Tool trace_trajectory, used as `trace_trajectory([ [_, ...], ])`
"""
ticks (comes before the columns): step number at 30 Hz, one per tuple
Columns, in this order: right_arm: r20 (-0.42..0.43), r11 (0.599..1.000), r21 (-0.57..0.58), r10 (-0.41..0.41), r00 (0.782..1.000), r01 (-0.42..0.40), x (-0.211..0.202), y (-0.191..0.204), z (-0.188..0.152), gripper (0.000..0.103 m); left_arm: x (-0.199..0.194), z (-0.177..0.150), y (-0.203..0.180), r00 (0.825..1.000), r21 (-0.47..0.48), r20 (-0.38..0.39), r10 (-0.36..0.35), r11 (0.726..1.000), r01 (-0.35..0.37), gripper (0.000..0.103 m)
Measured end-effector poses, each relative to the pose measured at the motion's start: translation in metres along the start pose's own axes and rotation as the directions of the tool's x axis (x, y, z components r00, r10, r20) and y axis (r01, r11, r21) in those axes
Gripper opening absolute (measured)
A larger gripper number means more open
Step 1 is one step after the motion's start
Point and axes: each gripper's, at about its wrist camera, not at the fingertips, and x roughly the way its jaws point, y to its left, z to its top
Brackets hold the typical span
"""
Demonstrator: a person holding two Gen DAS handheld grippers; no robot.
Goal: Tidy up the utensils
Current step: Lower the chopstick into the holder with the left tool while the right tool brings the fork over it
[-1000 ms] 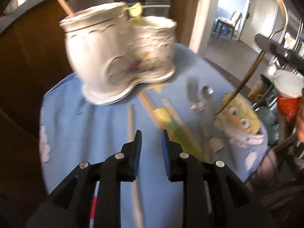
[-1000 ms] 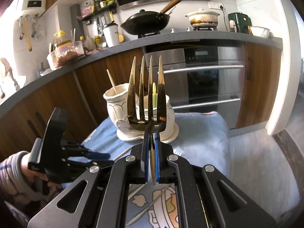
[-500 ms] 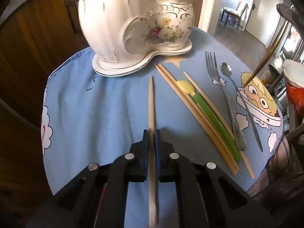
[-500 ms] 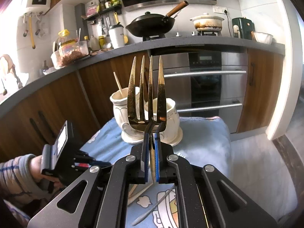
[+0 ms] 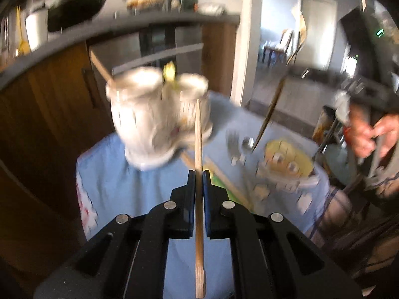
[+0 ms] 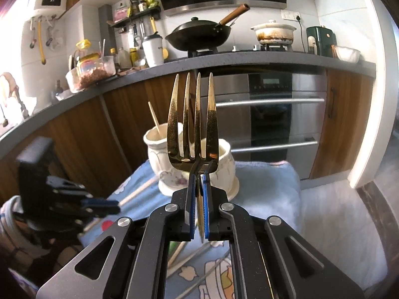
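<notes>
Inside the white ceramic holder (image 6: 159, 147), one wooden chopstick (image 6: 154, 117) stands tilted.

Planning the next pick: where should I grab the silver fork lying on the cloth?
Take the fork by its handle, coming straight down with the jaws across it. It lies flat on the cloth, tines at the far end, and a small spoon sits close beside its head, so that end looks crowded.

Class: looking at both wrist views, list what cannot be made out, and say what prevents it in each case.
- Left wrist view: the floral pattern on the white ceramic two-cup holder is lost to motion blur.
- Left wrist view: the steel cutlery on the blue cartoon cloth is blurred.
- Right wrist view: the gold fork handle is hidden by the right hand-held gripper.
</notes>
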Motion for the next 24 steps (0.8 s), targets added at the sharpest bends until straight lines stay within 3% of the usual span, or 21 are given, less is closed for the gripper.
trace_trajectory([
  [4,0.025,1.0,0.004,0.002,1.0,-0.002,0.008,0.0,0.025,0.006,-0.02,0.034,0.014,0.988,-0.022,0.153,0.036,0.999,-0.033,0.006],
  [9,0.081,1.0,0.016,-0.003,0.997,0.002,0.018,-0.003,0.058,0.006,-0.02,0.073,0.049,0.941,-0.102,0.338,0.005,0.994,0.032,0.006],
  [11,0.097,1.0,0.018,-0.008,0.995,0.006,0.023,-0.003,0.07,0.006,-0.014,0.085,0.063,0.922,-0.135,0.386,0.024,0.99,0.031,0.006],
  [18,0.144,0.999,0.021,-0.049,0.988,0.046,0.041,-0.008,0.097,0.006,0.014,0.111,0.097,0.871,-0.233,0.49,0.038,0.968,0.089,0.006],
  [24,0.07,0.997,0.043,-0.066,0.995,0.063,0.077,-0.018,0.087,0.006,0.054,0.114,0.099,0.869,-0.242,0.486,0.092,0.97,0.032,0.006],
])
